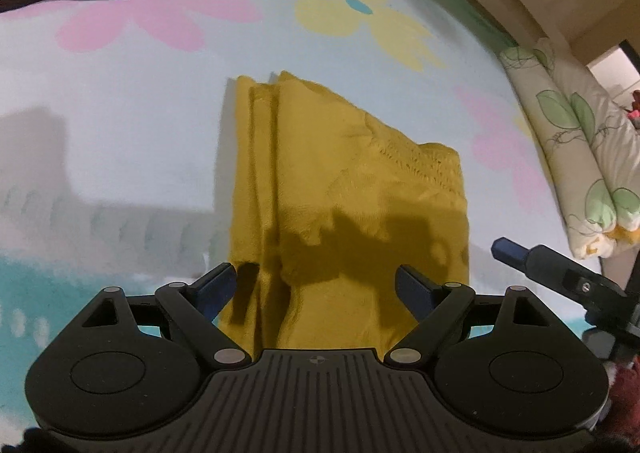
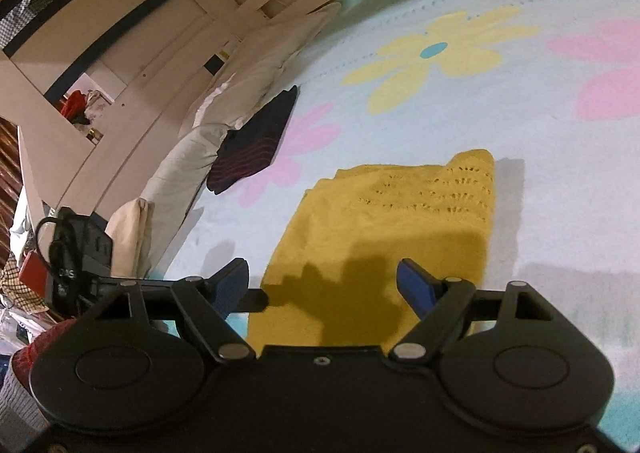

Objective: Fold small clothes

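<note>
A mustard-yellow knitted garment point(image 1: 340, 193) lies folded into a long rectangle on a pale blue bedsheet point(image 1: 120, 113) printed with pink and yellow flowers. My left gripper point(image 1: 320, 285) hovers over its near end, jaws wide open, nothing between the blue pads. In the right wrist view the same yellow garment point(image 2: 392, 213) lies ahead, its lacy knit end farthest away. My right gripper point(image 2: 322, 285) stands open above the near edge, holding nothing. The right gripper's finger point(image 1: 516, 253) also shows at the right edge of the left wrist view.
A dark folded garment with red stripes point(image 2: 256, 145) lies at the bed's edge beside a white pillow point(image 2: 240, 101). A leaf-print pillow point(image 1: 576, 157) lines the right side in the left wrist view. Wooden bed frame and cupboards point(image 2: 120, 33) stand beyond.
</note>
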### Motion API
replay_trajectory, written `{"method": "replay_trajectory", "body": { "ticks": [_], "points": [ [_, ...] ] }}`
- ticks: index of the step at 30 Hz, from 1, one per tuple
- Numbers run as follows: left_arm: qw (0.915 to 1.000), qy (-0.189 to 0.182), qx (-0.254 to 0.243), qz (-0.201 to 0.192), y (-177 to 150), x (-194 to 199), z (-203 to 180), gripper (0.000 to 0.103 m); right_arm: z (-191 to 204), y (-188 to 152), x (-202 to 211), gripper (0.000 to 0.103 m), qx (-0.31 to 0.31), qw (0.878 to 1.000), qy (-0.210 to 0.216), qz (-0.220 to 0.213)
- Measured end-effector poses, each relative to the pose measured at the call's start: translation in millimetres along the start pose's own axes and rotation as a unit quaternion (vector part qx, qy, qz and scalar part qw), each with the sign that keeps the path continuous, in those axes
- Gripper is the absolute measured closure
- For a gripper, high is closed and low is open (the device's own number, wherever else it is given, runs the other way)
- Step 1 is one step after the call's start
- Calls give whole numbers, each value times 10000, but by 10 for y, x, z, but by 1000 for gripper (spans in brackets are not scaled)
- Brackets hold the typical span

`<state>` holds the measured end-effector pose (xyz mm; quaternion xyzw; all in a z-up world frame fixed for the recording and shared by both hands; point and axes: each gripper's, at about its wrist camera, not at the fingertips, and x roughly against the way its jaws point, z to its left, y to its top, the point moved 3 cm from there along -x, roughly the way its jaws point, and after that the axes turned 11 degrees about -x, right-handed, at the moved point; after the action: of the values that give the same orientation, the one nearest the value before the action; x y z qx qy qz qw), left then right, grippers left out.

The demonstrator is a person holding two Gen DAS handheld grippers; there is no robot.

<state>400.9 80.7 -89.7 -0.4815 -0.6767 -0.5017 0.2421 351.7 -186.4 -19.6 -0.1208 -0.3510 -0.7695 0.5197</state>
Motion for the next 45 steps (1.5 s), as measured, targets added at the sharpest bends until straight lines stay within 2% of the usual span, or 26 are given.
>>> {"method": "replay_trajectory", "body": {
  "ticks": [7,12,15,17,18,19,23,25,28,33,39,45],
  "points": [
    [9994,-102,-187,-280,108,-61,-109,17,-74,21,15,20,-91,10000,-26,-17],
    [9986,318,-263,-316,111,-71,-62,17,-140,41,49,20,-176,9998,-63,-47],
    [9992,153,-134,-349,121,-107,-18,18,-162,55,47,20,-181,9998,-44,-32],
    [9988,81,-228,-425,136,-120,-42,30,-168,59,41,20,-201,9998,-39,-23],
    [9983,134,-308,-480,150,-118,-69,45,-162,57,39,20,-200,9998,-31,-12],
    [9979,202,-364,-506,165,-119,-90,55,-157,55,38,20,-190,9998,-20,-4],
    [9974,182,-464,-512,177,-158,-131,66,-149,57,53,17,-172,9999,-1,-17],
    [9965,299,-495,-596,170,-162,-133,84,-173,66,65,17,-226,9997,-4,-34],
    [9954,314,-557,-709,157,-139,-115,91,-202,73,82,17,-271,9996,-43,-60],
    [9847,847,-968,-1173,167,81,-173,94,-235,80,81,17,-324,9994,-123,-78],
    [9882,1109,-841,-641,53,-156,25,93,-316,100,49,17,-387,9985,-367,-108],
    [9800,1392,-1241,-700,67,-130,-89,93,-359,157,-38,17,-250,9943,-1014,-236]
  ]
}}
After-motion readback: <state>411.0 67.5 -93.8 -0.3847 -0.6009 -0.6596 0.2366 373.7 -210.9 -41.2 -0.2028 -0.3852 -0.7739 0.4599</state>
